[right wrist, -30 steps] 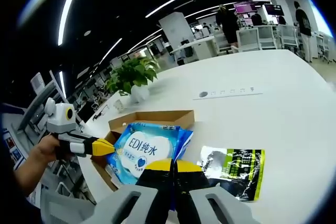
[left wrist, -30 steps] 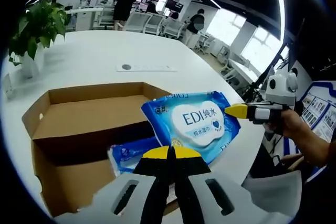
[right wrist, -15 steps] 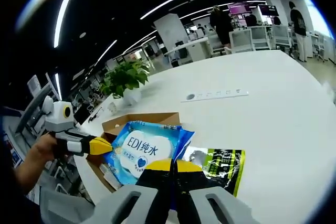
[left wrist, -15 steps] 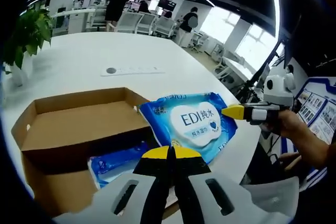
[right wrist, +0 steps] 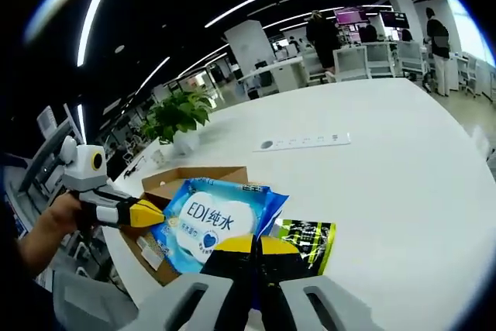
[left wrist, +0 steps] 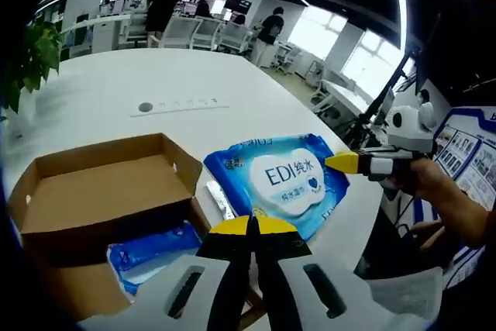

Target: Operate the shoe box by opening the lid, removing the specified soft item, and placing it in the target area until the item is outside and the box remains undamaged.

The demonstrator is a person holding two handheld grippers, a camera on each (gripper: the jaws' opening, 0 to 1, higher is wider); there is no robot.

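A blue wipes pack (left wrist: 275, 182) with a white "EDI" label hangs just right of the open cardboard shoe box (left wrist: 93, 184). My left gripper (left wrist: 252, 228) is shut on the pack's near edge. My right gripper (left wrist: 339, 163), coming in from the right, is pinched on its far corner. In the right gripper view the same pack (right wrist: 211, 218) sits between my right gripper (right wrist: 252, 244), shut on it, and my left gripper (right wrist: 152, 213), which is at its left edge in front of the box (right wrist: 200, 177). A second blue pack (left wrist: 151, 244) lies inside the box.
A green and black pouch (right wrist: 308, 236) lies flat on the white table (right wrist: 372, 160) beside the box, half under the held pack. A power strip (left wrist: 174, 104) and a potted plant (right wrist: 177, 118) stand farther back. Office desks and people are beyond the table.
Both grippers have carried the wipes pack sideways, off the box's corner to a spot beside it. More of the second blue pack in the box shows now.
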